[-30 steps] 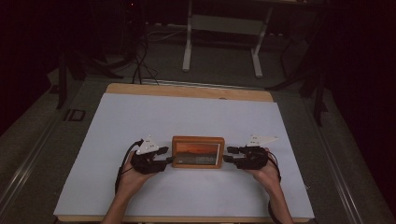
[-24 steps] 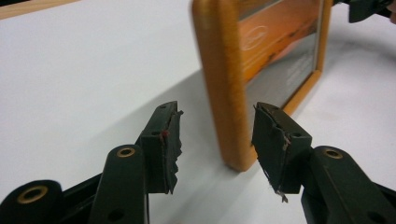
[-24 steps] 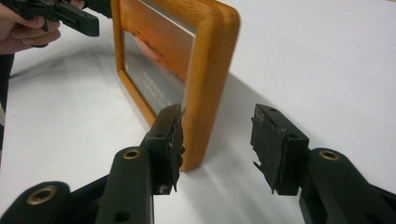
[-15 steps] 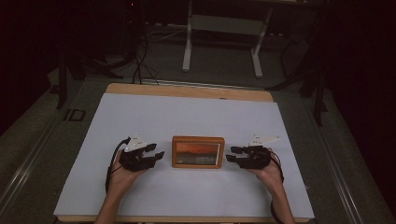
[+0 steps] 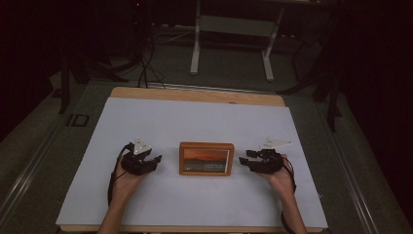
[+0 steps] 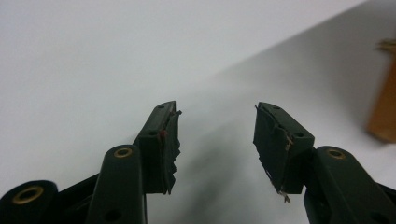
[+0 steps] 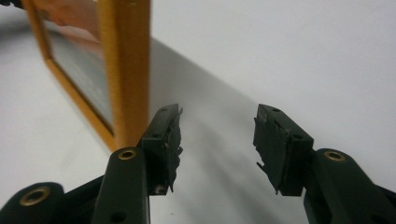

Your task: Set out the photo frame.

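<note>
Both grippers have drawn back from the wooden picture frame (image 5: pixel 206 158), which stands mid-table on the white table (image 5: pixel 195 122) between them. High view: left gripper (image 5: pixel 155 161) and right gripper (image 5: pixel 242 157) flank it, apart. Left gripper view: jaws wide, empty; frame edge at right. Right gripper view: jaws wide, empty; frame just beside the left jaw.
</note>
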`<action>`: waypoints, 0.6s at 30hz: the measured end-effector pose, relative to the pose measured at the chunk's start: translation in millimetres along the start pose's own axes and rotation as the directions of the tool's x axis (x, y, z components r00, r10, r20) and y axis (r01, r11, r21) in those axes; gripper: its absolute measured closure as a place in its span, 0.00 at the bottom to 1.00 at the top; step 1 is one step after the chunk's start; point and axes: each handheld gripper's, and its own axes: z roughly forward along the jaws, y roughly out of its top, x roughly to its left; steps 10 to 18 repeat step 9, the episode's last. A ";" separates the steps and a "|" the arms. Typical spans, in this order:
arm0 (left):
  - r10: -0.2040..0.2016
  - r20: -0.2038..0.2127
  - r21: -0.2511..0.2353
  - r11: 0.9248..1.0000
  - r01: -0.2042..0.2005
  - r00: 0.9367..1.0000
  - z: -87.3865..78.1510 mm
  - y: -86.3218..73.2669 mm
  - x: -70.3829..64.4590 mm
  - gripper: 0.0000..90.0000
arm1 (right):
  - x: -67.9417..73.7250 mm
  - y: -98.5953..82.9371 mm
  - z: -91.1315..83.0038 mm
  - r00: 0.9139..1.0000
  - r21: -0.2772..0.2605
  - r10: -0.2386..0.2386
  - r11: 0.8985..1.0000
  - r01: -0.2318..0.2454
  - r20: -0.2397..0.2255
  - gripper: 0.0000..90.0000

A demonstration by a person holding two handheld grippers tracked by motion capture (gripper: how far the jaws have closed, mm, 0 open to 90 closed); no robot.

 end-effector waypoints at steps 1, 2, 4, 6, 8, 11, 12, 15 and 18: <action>-0.008 -0.002 0.006 1.000 0.008 1.000 0.4 -0.5 1.6 0.54 | 0.1 0.5 -0.3 1.000 0.008 -0.010 1.000 0.010 0.013 0.55; -0.016 -0.004 0.010 1.000 0.016 1.000 0.5 -1.0 2.3 0.53 | 0.7 1.0 -0.3 1.000 0.010 -0.015 1.000 0.015 0.014 0.55; -0.022 -0.009 0.017 1.000 0.022 1.000 0.4 -1.7 3.2 0.53 | 2.0 2.2 -0.2 1.000 0.012 -0.024 1.000 0.024 0.015 0.55; -0.017 -0.018 0.026 0.999 0.018 1.000 0.4 -2.1 3.7 0.52 | 2.8 3.1 0.6 0.999 0.015 -0.033 0.999 0.032 0.013 0.54; -0.001 -0.041 0.036 0.999 0.002 0.999 0.1 -2.5 3.8 0.52 | 2.9 3.5 1.6 0.999 0.030 -0.045 0.999 0.044 0.018 0.54; 0.018 -0.064 0.042 0.999 -0.015 0.998 -0.1 -2.8 4.0 0.52 | 2.4 3.7 2.1 0.998 0.041 -0.053 0.998 0.052 0.020 0.53; 0.018 -0.064 0.042 0.999 -0.015 0.998 -0.1 -2.8 4.0 0.52 | 2.4 3.7 2.1 0.998 0.041 -0.053 0.998 0.052 0.020 0.53; 0.018 -0.064 0.042 0.999 -0.015 0.998 -0.1 -2.8 4.0 0.52 | 2.4 3.7 2.1 0.998 0.041 -0.053 0.998 0.052 0.020 0.53; 0.018 -0.064 0.042 0.999 -0.015 0.998 -0.1 -2.8 4.0 0.52 | 2.4 3.7 2.1 0.998 0.041 -0.053 0.998 0.052 0.020 0.53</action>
